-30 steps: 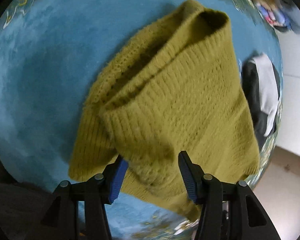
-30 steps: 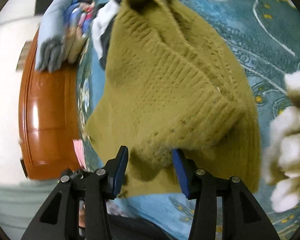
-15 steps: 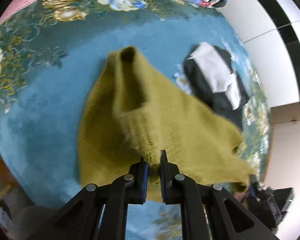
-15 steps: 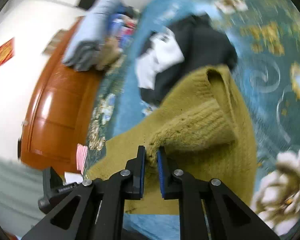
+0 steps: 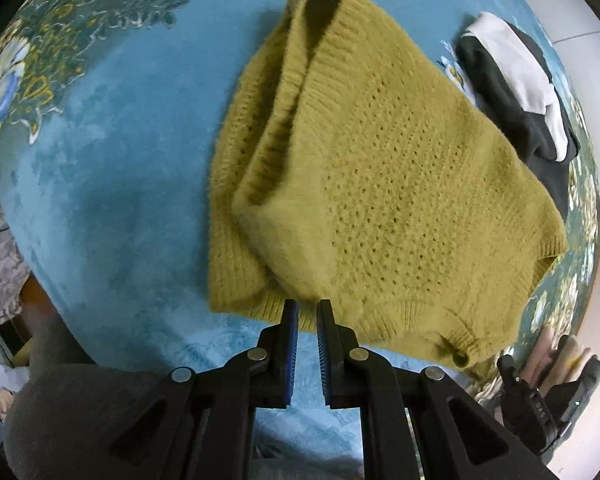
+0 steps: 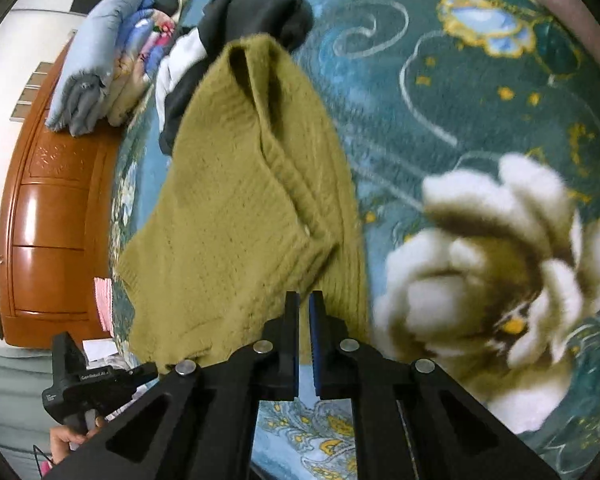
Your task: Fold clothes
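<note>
Lettering on my other tong's body too blurred to read. Olive sweater (image 5: 380,184) lay on blue floral blanket (image 5: 100,160) — my left gripper (image 5: 307,308) and right gripper (image 6: 304,300) both pinched its near hem, jaws nearly closed. Only right view showed wooden dresser (image 6: 48,220) — folded stack (image 6: 100,72) on top.

This looks like a bedroom in a home. The work surface is a bed covered by a plush teal blanket (image 6: 440,92) patterned with large flowers and gold scrolls. At its end stands a glossy carved wooden footboard (image 6: 48,216), with a stack of folded bedding (image 6: 100,64) resting on its top edge. A mustard knit sweater (image 5: 380,184) and a black-and-white garment (image 5: 516,92) lie on the blanket, against plain white walls.
</note>
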`<state>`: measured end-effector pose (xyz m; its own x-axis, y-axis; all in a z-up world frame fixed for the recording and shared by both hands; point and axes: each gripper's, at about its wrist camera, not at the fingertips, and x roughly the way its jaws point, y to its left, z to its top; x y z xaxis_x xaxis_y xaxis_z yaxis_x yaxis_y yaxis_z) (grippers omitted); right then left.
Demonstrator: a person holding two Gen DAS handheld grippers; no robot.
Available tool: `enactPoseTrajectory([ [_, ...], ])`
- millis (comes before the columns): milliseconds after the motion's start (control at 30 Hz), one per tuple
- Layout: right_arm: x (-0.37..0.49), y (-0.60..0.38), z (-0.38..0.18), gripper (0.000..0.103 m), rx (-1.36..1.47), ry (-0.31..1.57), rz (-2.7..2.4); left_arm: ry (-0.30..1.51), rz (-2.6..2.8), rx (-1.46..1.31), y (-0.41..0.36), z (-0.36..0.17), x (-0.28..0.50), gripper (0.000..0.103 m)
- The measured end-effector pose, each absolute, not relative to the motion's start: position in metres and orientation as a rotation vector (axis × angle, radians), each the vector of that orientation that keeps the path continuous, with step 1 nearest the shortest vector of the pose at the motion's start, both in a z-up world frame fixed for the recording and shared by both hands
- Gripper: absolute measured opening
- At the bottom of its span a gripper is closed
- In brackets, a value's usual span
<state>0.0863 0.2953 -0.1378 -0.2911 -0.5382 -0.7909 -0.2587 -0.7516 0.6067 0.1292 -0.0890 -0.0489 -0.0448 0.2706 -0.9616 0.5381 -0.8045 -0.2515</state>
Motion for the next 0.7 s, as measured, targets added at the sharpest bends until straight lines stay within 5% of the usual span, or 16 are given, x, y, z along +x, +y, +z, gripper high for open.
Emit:
enactPoseTrajectory([
  [33, 0.087, 0.299, -0.137, 0.006, 1.734, -1.004, -2.172, 0.866, -1.958, 2.016, -0.088, -0.043, 0.131, 0.011],
  [100, 0.087, 0.309, -0.139, 0.025, 1.723, -1.030, -2.188, 0.847, -1.987, 2.009, -0.090, -0.032, 0.136, 0.013],
  [167, 0.088, 0.320, -0.144, 0.073, 1.714, -1.098, -2.189, 0.815, -2.045, 1.996, -0.096, -0.022, 0.144, 0.026],
  [200, 0.088, 0.324, -0.147, 0.075, 1.702, -1.135, -2.182, 0.802, -2.078, 1.983, -0.093, -0.015, 0.144, 0.040],
  [267, 0.084, 0.328, -0.153, 0.075, 1.657, -1.195, -2.143, 0.781, -2.146, 1.974, -0.083, -0.007, 0.147, 0.046],
  [600, 0.063, 0.314, -0.165, 0.074, 1.593, -1.292, -2.061, 0.601, -2.417, 2.001, -0.028, -0.039, 0.085, 0.047],
  [700, 0.065, 0.320, -0.169, 0.062, 1.582, -1.341, -2.048, 0.601, -2.417, 2.080, -0.006, -0.063, 0.078, 0.047],
])
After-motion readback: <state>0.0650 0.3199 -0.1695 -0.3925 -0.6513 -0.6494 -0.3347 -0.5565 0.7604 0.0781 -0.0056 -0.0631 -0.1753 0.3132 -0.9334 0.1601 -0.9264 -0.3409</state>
